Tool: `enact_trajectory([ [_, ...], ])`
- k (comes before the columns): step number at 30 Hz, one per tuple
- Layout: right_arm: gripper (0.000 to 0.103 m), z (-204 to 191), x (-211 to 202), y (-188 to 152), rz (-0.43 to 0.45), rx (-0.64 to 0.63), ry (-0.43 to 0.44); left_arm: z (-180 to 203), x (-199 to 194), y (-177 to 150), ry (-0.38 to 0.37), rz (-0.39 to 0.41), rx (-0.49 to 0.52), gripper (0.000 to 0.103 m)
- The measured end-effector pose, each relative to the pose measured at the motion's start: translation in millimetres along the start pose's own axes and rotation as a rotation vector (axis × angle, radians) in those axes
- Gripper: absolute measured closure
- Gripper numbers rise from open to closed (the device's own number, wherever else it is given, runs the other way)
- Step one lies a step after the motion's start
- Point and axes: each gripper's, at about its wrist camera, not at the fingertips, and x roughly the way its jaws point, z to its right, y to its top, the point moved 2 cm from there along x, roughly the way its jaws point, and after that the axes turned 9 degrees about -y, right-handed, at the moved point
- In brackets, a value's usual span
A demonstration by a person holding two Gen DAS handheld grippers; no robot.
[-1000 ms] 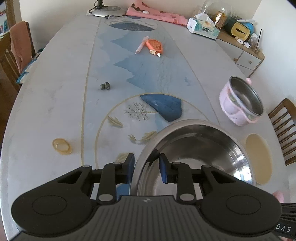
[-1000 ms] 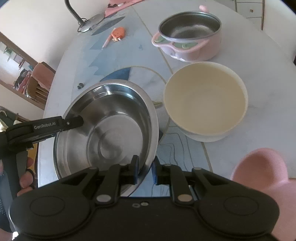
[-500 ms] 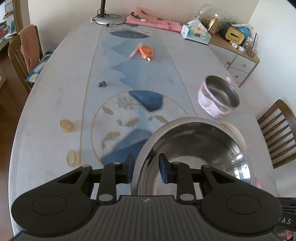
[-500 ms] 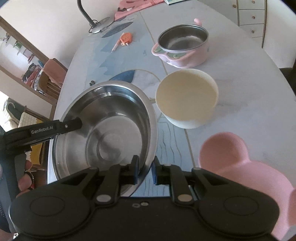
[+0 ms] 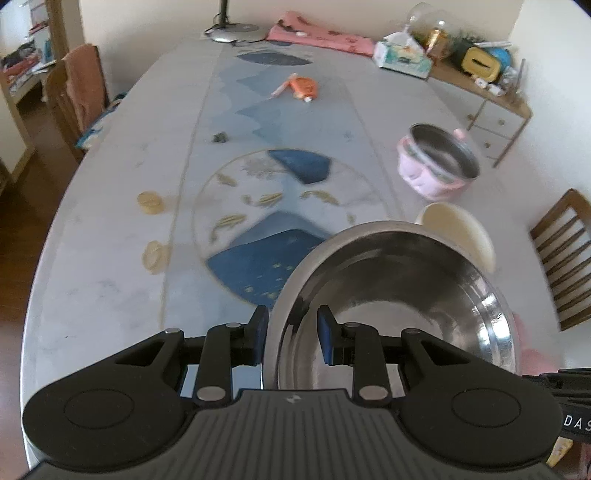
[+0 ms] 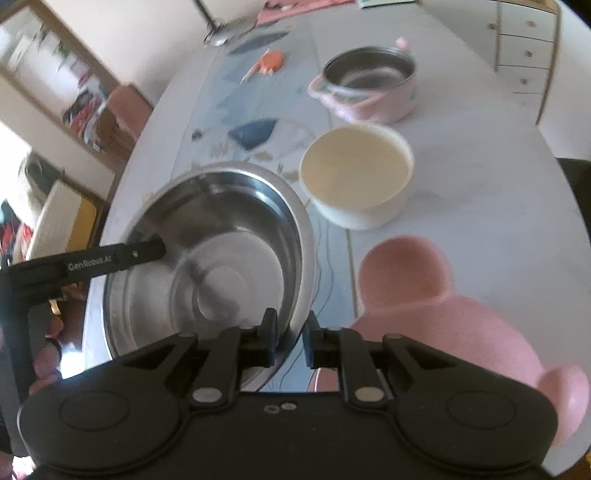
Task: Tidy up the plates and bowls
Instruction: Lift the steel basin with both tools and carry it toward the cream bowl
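A large steel bowl [image 5: 402,291] is held by both grippers above the table. My left gripper [image 5: 291,334] is shut on its near rim. My right gripper [image 6: 290,339] is shut on the opposite rim of the same bowl [image 6: 221,258]. A cream bowl [image 6: 356,173] stands on the table just beyond it, also seen in the left wrist view [image 5: 458,232]. A pink pot with a steel lining [image 6: 365,85] stands farther back, also in the left wrist view [image 5: 437,162]. A pink bear-shaped plate [image 6: 436,306] lies to the right of my right gripper.
The table [image 5: 110,240] carries an orange tape dispenser and pen [image 5: 303,86], a small dark object [image 5: 219,137] and two tan discs [image 5: 149,201]. A lamp base [image 5: 236,35], pink cloth and tissue box [image 5: 402,59] lie at the far end. Wooden chairs [image 5: 565,258] flank the table.
Both grippers have lifted the steel bowl and pulled it back toward me. More of the table shows beyond it, and the cream bowl and pink pot look farther away.
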Motion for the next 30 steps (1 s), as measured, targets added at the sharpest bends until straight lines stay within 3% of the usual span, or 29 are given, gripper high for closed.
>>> enact_trajectory([
  [5,0.087,-17.0,26.8,-9.5,-0.064,-0.056,0.004,-21.5,8.6,-16.9,0.048,-0.033,-0.034,0.075],
  [11,0.087,-27.0,41.4,-15.8,-0.097,-0.089,-0.007,-38.2,14.7,-36.4,0.052,-0.054,-0.054,0.076],
  [30,0.084,-29.5,53.6,-23.5,-0.114,-0.08,-0.094,-43.5,27.8,-53.8,-0.002,-0.107,-0.029,0.076],
])
